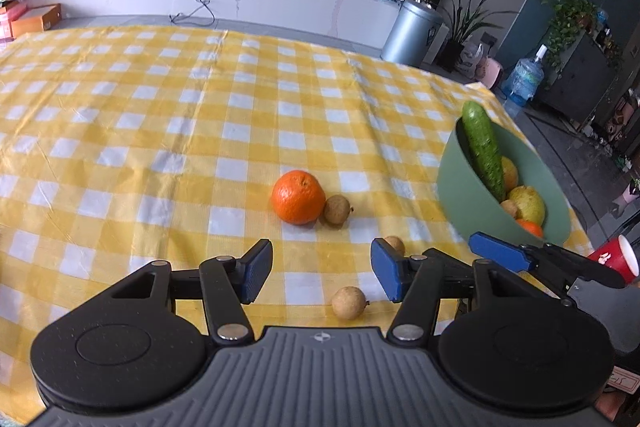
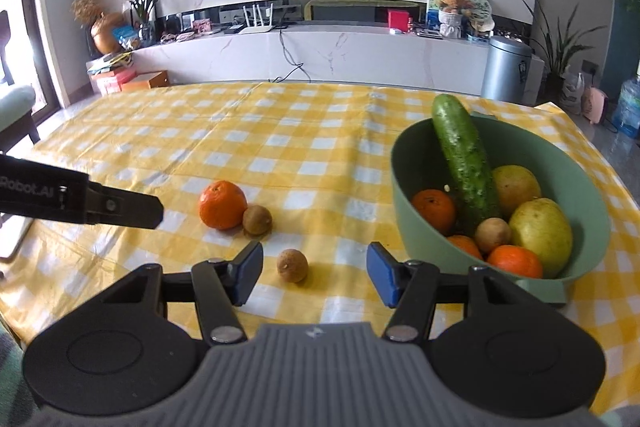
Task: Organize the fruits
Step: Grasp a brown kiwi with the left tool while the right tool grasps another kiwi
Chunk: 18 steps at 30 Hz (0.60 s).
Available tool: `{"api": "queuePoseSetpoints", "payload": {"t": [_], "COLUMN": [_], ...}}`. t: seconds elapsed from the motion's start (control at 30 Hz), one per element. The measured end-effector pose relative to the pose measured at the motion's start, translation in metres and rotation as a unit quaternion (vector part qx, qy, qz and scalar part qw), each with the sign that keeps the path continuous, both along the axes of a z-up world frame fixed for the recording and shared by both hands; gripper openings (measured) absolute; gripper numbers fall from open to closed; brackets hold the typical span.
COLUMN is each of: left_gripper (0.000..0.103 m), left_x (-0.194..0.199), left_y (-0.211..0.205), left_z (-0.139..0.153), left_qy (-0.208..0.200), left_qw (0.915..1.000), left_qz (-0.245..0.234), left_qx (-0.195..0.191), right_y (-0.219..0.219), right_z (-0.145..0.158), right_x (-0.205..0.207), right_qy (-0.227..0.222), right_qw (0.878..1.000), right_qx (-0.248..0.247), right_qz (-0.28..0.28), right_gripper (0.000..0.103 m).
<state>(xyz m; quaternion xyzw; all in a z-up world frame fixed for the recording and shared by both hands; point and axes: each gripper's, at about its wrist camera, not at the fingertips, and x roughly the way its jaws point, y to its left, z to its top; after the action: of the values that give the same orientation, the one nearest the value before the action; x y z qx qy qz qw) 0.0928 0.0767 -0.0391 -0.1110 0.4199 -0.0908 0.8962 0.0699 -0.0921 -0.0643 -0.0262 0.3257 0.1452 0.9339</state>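
An orange [image 1: 298, 197] [image 2: 223, 205] lies on the yellow checked tablecloth with a brown longan [image 1: 337, 210] [image 2: 257, 221] touching its right side. Another longan [image 1: 348, 303] lies just in front of my open left gripper [image 1: 320, 273], and one [image 1: 395, 245] peeks behind its right finger. My open right gripper [image 2: 314, 273] hovers over a longan [image 2: 292, 265]. A green bowl [image 1: 464, 195] [image 2: 424, 227] at the right holds a cucumber [image 2: 464, 157], pears, oranges and a longan. The right gripper's finger [image 1: 500, 253] shows in the left wrist view; the left gripper's finger [image 2: 120, 207] shows in the right wrist view.
A red paper cup [image 1: 616, 255] stands at the table's right edge beside the bowl. The tablecloth [image 1: 160, 127] stretches far back and left. Beyond the table are a white TV console, a metal bin [image 2: 506, 69] and plants.
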Motion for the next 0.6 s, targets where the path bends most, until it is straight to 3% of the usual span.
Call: {"api": "queuePoseSetpoints", "payload": {"t": [0.3,0.6], "left_gripper": [0.057,0.051], "left_x": [0.007,0.008], "left_y": [-0.014,-0.030], "left_z": [-0.027,-0.040], "left_qy": [0.046,0.055], "left_qw": [0.9975,0.9943], "left_qz": [-0.052,-0.087], "left_qx": [0.010,0.028], "right_y": [-0.002,-0.005], "right_z": [-0.020,-0.024], "right_x": [0.026,0.030], "right_qy": [0.057,0.064], "right_qw": [0.998,0.997], "right_qx": [0.035,0.040], "right_qz": [-0.005,-0.014], "right_gripper": [0.033,0.032]}}
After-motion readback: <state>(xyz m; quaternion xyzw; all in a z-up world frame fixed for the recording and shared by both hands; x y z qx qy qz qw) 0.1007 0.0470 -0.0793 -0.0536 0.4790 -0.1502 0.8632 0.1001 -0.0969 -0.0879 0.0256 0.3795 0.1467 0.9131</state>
